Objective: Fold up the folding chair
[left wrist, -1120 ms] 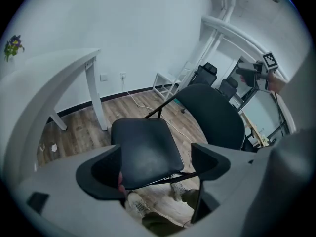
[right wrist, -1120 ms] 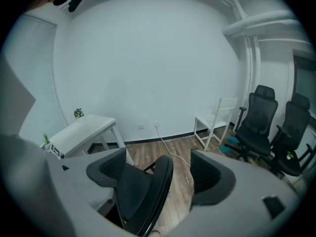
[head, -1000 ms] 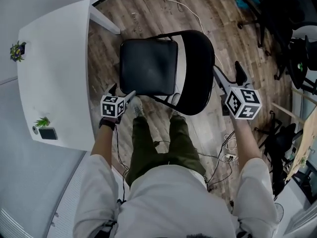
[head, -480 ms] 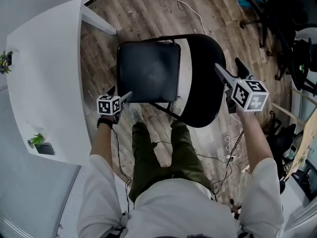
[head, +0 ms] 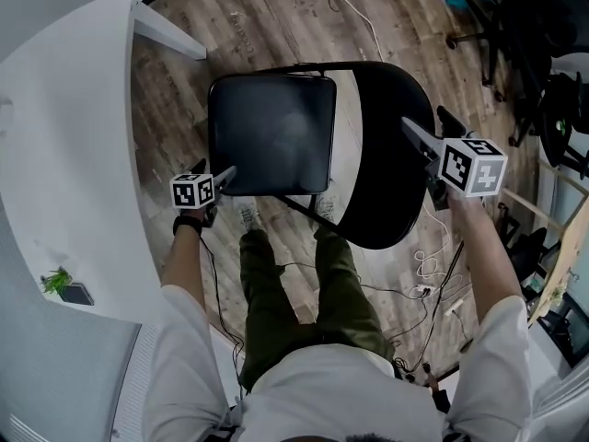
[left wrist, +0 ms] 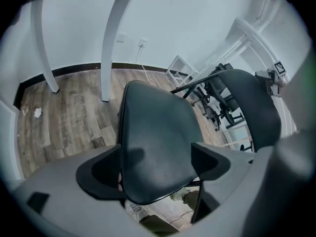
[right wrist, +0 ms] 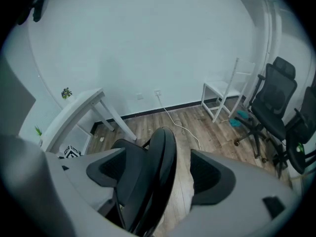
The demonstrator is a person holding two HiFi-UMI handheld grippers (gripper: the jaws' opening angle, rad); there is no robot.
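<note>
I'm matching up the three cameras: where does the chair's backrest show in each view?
Head view: backrest right of centre, beside the seat.
Left gripper view: upper right, past the seat.
Right gripper view: bottom centre, edge-on.
Shared landmark: the white table.

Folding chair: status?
Left claw open at seat corner; right claw open astride backrest. Chair unfolded, seat down. White table close alongside.

left hand-held gripper (left wrist: 157,162) | jaws apart | chair seat (left wrist: 153,125) between | backrest (left wrist: 256,107) right
</note>
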